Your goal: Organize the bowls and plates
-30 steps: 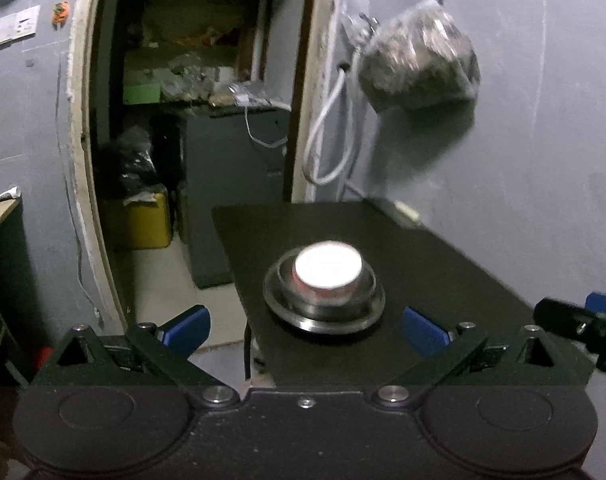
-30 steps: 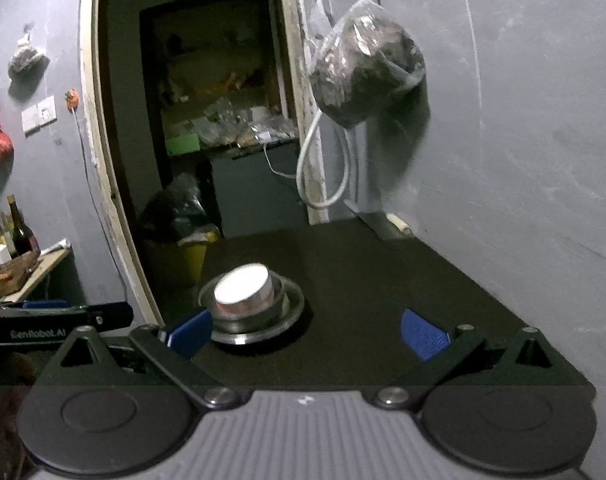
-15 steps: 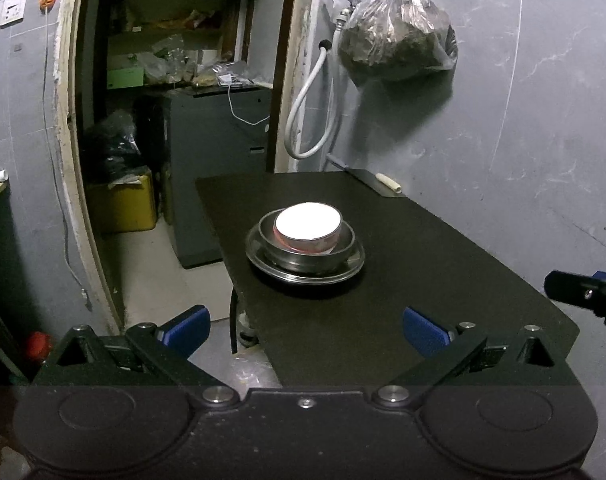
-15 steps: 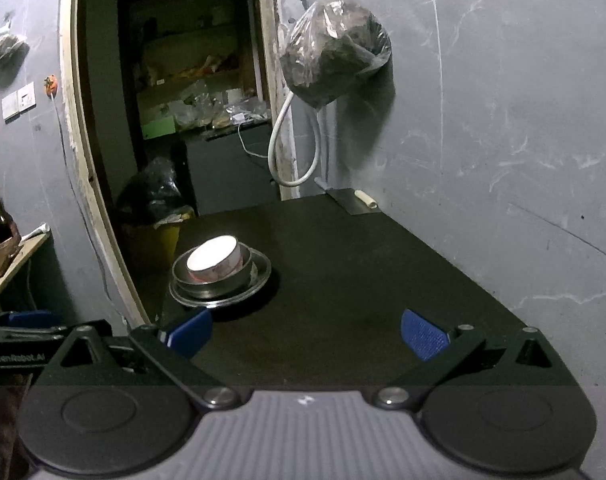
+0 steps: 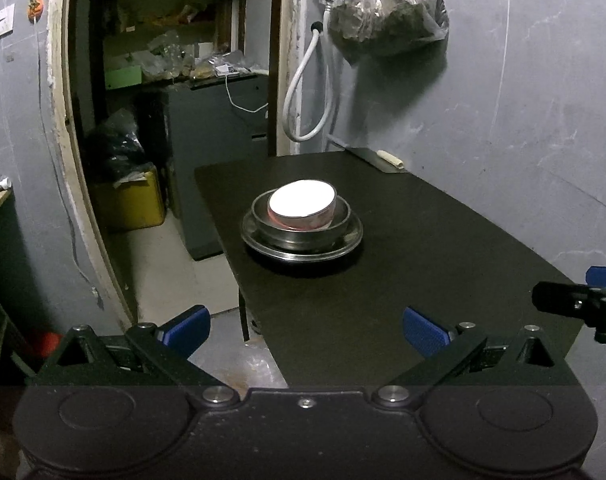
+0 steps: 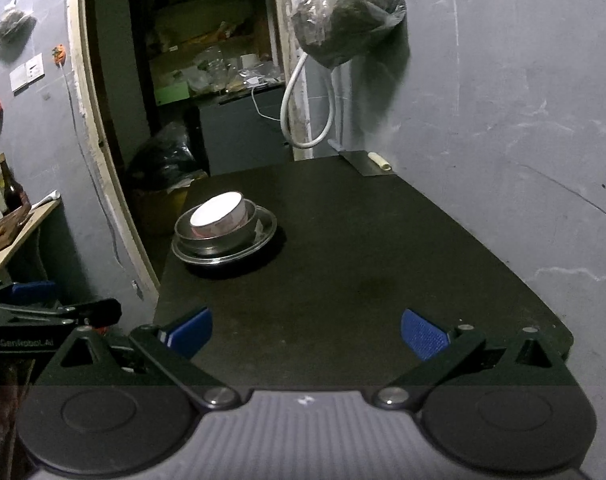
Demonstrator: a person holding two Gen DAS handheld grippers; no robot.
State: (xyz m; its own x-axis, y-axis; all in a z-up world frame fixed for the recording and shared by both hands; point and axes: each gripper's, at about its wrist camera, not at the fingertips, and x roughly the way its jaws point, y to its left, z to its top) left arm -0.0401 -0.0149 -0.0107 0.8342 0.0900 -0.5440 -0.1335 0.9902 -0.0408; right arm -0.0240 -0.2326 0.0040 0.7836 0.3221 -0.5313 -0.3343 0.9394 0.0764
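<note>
A: What sits on the desk (image 5: 443, 280)?

B: One stack, centre of the left wrist view. A steel plate (image 5: 345, 242) lies at the bottom, a steel bowl (image 5: 299, 231) stands in it, and a smaller bowl with a glaring white inside and a reddish outer wall, the white bowl (image 5: 303, 204), nests on top. All upright. In the right wrist view the same stack lies left of centre, near the desk's left edge.

A: And the fingers?

B: The left gripper (image 5: 305, 326) has its blue fingers (image 5: 185, 324) wide apart at the lower edge of its frame, with nothing between them. The right gripper (image 6: 307, 330) is the same, its fingers (image 6: 423, 334) spread and empty over the desk's near end. Both are well apart from the stack.

A: Anything else, going rightward?

B: A doorway (image 5: 163, 120) at the left of the frame, a white hose (image 5: 303, 92) by its jamb, and a plastic bag (image 5: 387, 12) hanging on the wall at the upper right. The right gripper's tip shows at the far right edge of the left view.

A: What differs from a second ago?

B: The stack looks farther off and smaller in both views, and more of the desk shows. The fingers are as wide as before.
</note>
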